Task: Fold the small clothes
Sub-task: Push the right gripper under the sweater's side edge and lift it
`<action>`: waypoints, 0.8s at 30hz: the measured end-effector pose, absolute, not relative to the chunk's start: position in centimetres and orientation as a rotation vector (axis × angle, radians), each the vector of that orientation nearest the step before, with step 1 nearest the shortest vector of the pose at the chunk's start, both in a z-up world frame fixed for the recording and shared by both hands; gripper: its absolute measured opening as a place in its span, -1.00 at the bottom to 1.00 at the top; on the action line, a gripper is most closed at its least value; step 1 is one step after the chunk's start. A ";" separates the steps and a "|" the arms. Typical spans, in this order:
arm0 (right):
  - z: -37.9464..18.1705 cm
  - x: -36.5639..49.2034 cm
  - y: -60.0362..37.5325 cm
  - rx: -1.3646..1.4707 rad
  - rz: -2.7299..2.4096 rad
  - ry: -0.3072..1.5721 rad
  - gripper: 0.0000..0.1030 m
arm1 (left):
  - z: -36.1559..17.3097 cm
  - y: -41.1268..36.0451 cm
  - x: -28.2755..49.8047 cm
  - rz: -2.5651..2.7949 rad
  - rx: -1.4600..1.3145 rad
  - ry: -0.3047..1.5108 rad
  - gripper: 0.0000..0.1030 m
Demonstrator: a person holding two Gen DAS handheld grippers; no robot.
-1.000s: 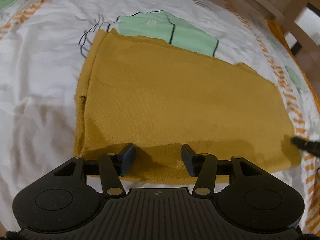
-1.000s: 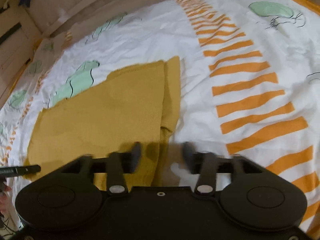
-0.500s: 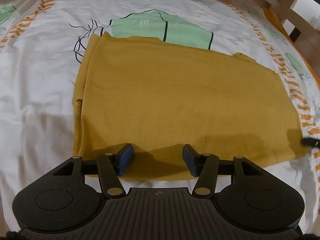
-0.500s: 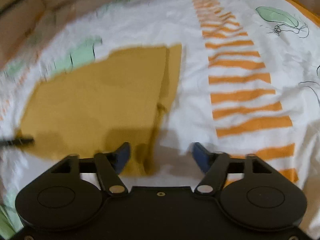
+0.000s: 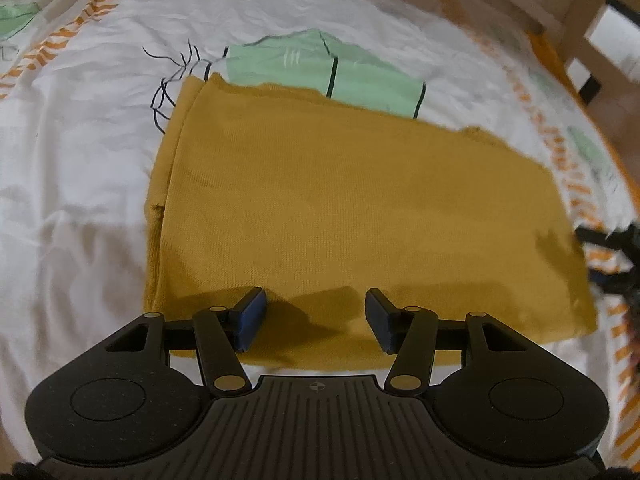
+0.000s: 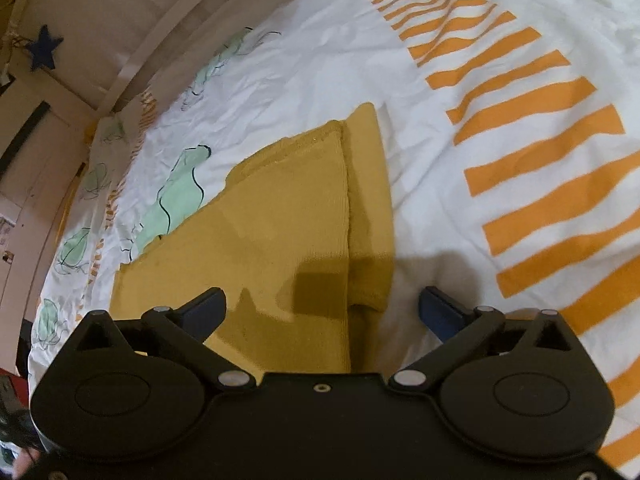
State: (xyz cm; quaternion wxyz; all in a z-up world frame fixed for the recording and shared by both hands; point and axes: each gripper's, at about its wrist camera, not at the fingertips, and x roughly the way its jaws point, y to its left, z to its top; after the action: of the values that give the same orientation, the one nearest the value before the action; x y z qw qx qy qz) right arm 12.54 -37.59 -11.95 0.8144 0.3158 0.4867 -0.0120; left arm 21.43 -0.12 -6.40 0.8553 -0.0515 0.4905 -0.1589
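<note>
White bedsheet [image 6: 328, 64] printed with orange stripes [image 6: 548, 204] and green leaf motifs [image 5: 320, 66]; dark blue star [image 6: 43, 47] hanging on the pale wall.

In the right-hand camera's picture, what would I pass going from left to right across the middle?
Dark blue star on the wall → green shapes printed on the white bedsheet → mustard-yellow garment lying folded → orange stripes on the sheet.
</note>
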 end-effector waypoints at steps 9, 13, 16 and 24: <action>-11.5 13.1 -36.6 0.556 0.005 1.079 1.00 | -3.3 -4.1 24.7 -0.337 -0.140 0.994 0.03; -11.4 13.5 -35.9 0.487 0.017 1.109 1.00 | -3.4 -7.4 27.6 -0.334 -0.120 0.987 0.03; -11.3 13.7 -35.9 0.470 0.023 1.126 1.00 | -4.4 -9.1 29.4 -0.313 -0.117 1.007 0.03; -11.6 14.0 -36.9 0.557 0.020 1.132 1.00 | -7.8 -10.6 31.3 -0.257 -0.102 1.042 0.04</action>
State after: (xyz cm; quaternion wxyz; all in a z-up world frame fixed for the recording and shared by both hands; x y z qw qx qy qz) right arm 13.97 -36.85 -11.59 0.8074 0.2605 0.5294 0.0092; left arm 31.32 -10.64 -7.78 0.8582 -0.0485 0.4961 -0.1225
